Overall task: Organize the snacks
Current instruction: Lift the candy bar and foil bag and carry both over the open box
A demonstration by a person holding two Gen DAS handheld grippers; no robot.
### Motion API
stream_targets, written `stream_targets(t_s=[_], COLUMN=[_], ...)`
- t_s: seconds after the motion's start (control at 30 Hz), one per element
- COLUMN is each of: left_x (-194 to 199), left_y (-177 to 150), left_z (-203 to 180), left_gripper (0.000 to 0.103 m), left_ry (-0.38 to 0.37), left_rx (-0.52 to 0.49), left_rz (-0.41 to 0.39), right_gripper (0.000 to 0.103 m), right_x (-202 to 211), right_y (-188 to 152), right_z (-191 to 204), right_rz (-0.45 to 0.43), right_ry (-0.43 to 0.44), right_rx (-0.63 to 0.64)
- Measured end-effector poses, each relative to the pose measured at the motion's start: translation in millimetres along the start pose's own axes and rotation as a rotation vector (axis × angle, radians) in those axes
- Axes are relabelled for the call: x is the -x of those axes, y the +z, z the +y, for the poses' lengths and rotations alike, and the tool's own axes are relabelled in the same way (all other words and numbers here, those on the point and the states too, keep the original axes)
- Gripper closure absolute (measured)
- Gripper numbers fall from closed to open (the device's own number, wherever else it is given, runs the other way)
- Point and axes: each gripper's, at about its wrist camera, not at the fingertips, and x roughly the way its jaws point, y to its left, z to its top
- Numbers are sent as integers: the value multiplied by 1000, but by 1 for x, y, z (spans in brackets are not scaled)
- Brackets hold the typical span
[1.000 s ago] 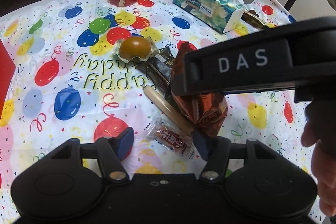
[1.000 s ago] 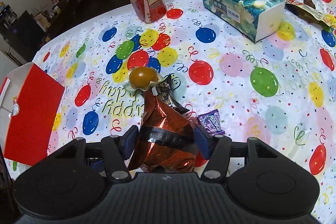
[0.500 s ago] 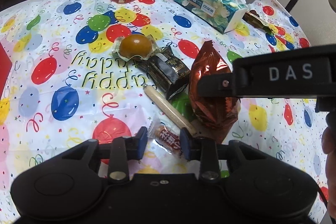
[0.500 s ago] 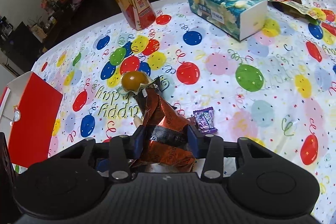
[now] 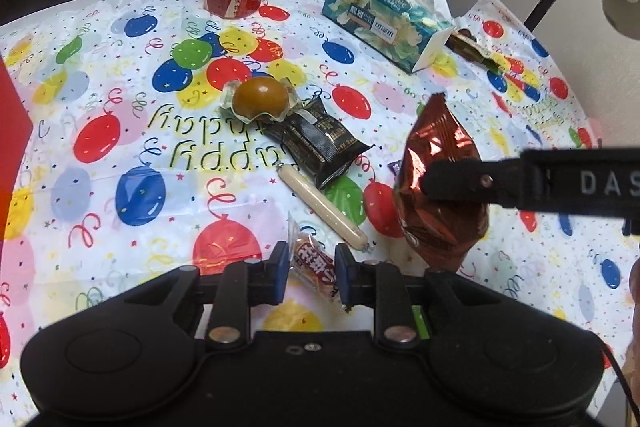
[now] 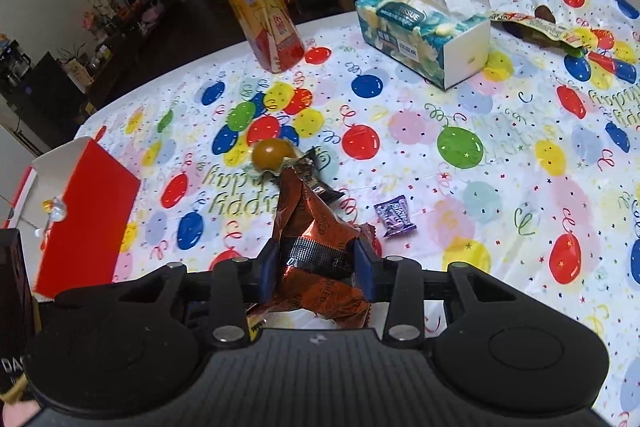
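- Your left gripper (image 5: 310,273) has just been closing, and its blue pads now sit against a small red-and-white wrapped candy (image 5: 314,263) — clamped on it, low over the balloon tablecloth (image 5: 132,131).
- Your right gripper (image 6: 316,267) has also just been closing, and it's pinched on the copper foil snack bag (image 6: 316,223); the foil crumples between the pads.
- From the left wrist camera that same bag hangs off the cloth, gripped across its middle by your right gripper's black finger (image 5: 456,181), top corner pointing up.
- Just ahead of your left gripper lies a pale sausage stick (image 5: 320,205), slanted, its near end close to the candy.
- Beyond it a black snack packet (image 5: 320,141) lies flat, touching the upper end of the sausage.
- A brown egg in clear wrapping (image 5: 258,99) sits at the far edge of the black packet, right on the "Happy" lettering.
- A little purple candy (image 6: 394,217) rests alone on the cloth, just right of your foil bag in the right wrist view.
- The red box (image 6: 86,211) stands open at the table's left edge, well apart from the snack cluster.
- At the back: an orange drink bottle (image 6: 264,23) upright, and a tissue box (image 6: 424,39) with a tissue sticking up.
- Far right corner, an opened snack wrapper (image 6: 540,25) lies by the table's edge.
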Motion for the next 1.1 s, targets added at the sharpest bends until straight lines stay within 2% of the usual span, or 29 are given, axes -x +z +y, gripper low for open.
stream_targets(t_s=[0.47, 1.1], left_x=[63, 152], left_y=[-5, -14], left_z=[31, 98], left_gripper=[82, 82], left_ry=[-45, -40], left_rx=[31, 29], left_rz=[-40, -117], right_gripper=[65, 65], right_x=[35, 49], right_y=[-21, -37], right_z=[64, 177], right_rz=[-20, -52], right_ry=[12, 75], right_rx=[71, 160])
